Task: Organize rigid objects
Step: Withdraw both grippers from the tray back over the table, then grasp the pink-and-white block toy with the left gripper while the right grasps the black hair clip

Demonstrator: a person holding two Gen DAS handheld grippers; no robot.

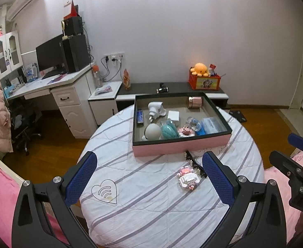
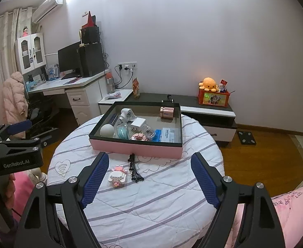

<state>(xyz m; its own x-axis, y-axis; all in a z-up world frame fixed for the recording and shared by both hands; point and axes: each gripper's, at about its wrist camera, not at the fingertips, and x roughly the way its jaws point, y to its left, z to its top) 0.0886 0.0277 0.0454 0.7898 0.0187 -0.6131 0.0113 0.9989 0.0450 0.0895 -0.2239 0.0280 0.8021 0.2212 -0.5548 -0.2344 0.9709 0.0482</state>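
Both the left claw and the right claw hover spread apart and empty over the round tabletop, where a pink brick toy and black hair clip lie just short of the tray, apparently awaiting sorting.

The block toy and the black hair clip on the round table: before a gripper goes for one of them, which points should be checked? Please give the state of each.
1. Left gripper open, nothing between its fingers: ok.
2. Right gripper open and empty: ok.
3. Block toy lies free on the table, in reach of view: ok.
4. Hair clip apart from the toy: cannot tell, they lie very close.
5. Free floor space in the tray: ok, bare patch near the copper jar.
6. Tray sits fully on the table: ok.
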